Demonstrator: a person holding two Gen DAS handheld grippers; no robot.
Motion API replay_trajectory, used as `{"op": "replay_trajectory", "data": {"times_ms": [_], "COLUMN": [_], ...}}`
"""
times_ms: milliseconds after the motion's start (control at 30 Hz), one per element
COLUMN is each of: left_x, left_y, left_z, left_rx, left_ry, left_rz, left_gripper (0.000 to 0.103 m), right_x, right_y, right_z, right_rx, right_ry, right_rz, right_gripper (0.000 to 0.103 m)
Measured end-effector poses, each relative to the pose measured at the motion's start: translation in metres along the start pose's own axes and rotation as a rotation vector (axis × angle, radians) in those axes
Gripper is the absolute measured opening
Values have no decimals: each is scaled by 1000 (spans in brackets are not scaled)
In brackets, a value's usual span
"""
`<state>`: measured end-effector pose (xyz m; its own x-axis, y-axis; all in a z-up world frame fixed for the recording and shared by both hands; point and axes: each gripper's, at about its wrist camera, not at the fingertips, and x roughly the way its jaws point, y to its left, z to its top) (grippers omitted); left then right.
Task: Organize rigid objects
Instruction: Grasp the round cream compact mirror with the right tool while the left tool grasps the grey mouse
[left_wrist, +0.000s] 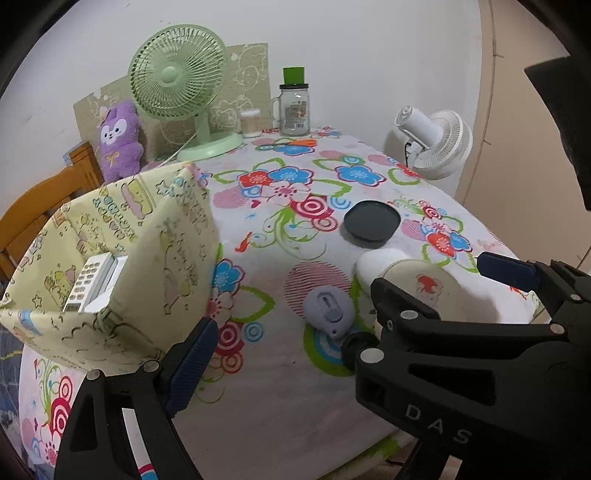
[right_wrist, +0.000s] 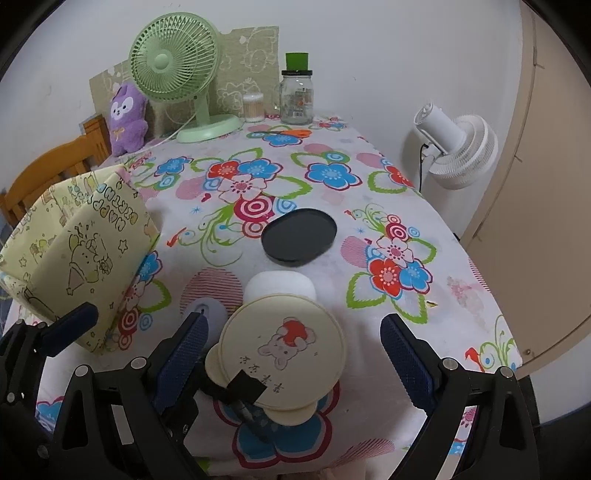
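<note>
A yellow patterned fabric box (left_wrist: 122, 258) stands at the table's left and holds a white remote (left_wrist: 90, 282); it also shows in the right wrist view (right_wrist: 77, 254). A cream round case with a rabbit picture (right_wrist: 284, 350) lies between the wide-open fingers of my right gripper (right_wrist: 295, 362), untouched. A white round object (right_wrist: 279, 282) sits just behind it. A grey oval device (left_wrist: 328, 308) and a dark round lid (left_wrist: 371, 220) lie mid-table. My left gripper (left_wrist: 347, 314) is open and empty, its fingers standing on either side of the grey device and the cream case (left_wrist: 424, 284).
A green fan (left_wrist: 177, 74), a purple plush (left_wrist: 120, 142), a glass jar with a green cap (left_wrist: 294, 107), a cotton-swab tub (left_wrist: 250, 123) and orange scissors (left_wrist: 295, 142) stand at the table's back. A white fan (left_wrist: 439, 142) is beyond the right edge. A wooden chair (left_wrist: 48, 192) is left.
</note>
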<state>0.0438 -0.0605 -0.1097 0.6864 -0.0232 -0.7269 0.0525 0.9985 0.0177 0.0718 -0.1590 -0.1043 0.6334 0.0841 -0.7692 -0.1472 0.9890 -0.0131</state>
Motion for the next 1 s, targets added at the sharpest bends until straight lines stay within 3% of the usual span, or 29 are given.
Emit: {"op": "replay_trajectory", "data": {"times_ms": [300,433,1000], "left_x": [16,23,36], "left_y": [1,0,-15], "left_z": [-7,-6,9], "left_rx": [-4,2,-15], "left_ry": [54,71,56], "left_rz": [-7,-13,-3], "left_gripper": [91,91,89], "right_x": [15,22,26], "right_y": [5,4,-20], "right_z": [-7,-7,2], "right_rx": [5,14,77], "right_ry": [58,76,33], "right_rz": [-20,2,-42], "right_gripper": [96,85,84]}}
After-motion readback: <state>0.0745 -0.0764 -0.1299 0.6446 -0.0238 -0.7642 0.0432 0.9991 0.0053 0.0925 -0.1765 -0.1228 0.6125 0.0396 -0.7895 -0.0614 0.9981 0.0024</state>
